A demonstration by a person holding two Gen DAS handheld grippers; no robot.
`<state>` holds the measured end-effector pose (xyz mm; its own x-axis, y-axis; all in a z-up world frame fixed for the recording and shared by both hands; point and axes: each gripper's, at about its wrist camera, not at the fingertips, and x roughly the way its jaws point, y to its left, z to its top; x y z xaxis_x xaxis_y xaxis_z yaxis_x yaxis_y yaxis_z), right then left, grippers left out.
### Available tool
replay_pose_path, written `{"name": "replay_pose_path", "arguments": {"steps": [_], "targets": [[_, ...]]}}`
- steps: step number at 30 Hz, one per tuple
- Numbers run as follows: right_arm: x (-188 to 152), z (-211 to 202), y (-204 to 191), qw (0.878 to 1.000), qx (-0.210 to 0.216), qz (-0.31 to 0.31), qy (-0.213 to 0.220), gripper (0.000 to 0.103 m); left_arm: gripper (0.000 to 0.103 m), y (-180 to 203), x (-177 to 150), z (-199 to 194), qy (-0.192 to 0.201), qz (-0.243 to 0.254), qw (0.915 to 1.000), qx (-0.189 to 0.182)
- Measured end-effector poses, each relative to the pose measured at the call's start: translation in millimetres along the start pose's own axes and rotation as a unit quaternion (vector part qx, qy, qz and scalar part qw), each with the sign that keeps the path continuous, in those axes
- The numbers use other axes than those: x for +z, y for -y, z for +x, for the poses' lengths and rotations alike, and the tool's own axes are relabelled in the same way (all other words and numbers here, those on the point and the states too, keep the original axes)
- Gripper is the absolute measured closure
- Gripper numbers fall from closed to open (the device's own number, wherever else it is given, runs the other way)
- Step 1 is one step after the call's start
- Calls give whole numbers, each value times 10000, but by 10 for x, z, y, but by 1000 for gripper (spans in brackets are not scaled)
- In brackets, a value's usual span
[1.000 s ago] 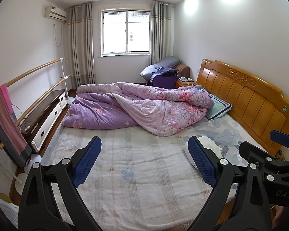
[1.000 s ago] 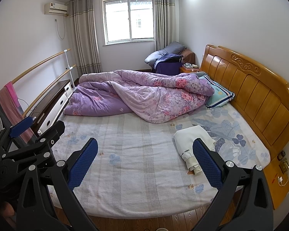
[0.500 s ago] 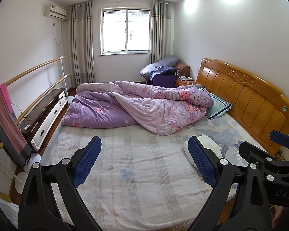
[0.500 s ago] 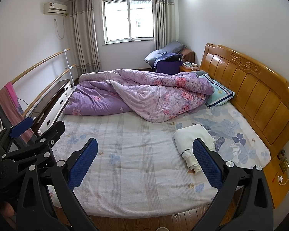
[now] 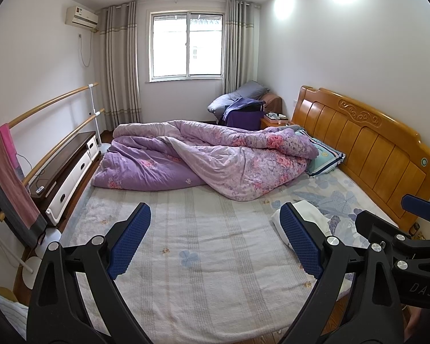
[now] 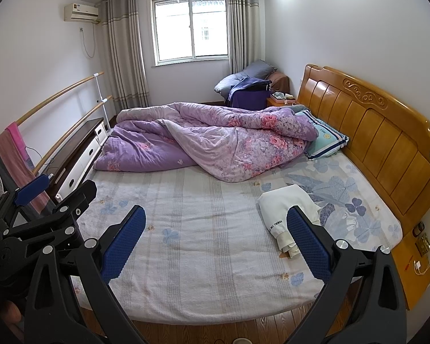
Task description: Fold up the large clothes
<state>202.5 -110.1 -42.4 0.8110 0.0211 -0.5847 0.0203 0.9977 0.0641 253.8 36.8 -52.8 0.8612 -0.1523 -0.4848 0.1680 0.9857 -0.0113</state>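
Note:
A folded white garment [image 6: 283,209] lies on the right side of the bed [image 6: 203,229], near the wooden headboard; in the left wrist view [image 5: 312,215] my right finger partly hides it. My left gripper [image 5: 215,240] is open and empty, held above the bed's near edge. My right gripper [image 6: 216,240] is open and empty, beside the left one, with the garment just behind its right finger. Each gripper's body shows at the edge of the other's view.
A crumpled purple floral quilt [image 6: 209,140] fills the far half of the bed. A striped pillow [image 6: 325,140] lies by the headboard [image 6: 381,140]. A low cabinet [image 6: 74,154] and wooden rails with a pink towel [image 5: 8,166] stand on the left.
Both views have shifted only slightly. The grippers stay open and the garment has not moved.

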Motion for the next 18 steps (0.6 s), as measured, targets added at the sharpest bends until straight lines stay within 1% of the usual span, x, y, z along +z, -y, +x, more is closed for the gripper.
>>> {"name": "replay_pose_path", "arguments": {"steps": [18], "targets": [[-30, 13, -55, 10000, 12, -13, -15, 8, 11, -34, -18, 23, -37, -26, 10000, -17]]}}
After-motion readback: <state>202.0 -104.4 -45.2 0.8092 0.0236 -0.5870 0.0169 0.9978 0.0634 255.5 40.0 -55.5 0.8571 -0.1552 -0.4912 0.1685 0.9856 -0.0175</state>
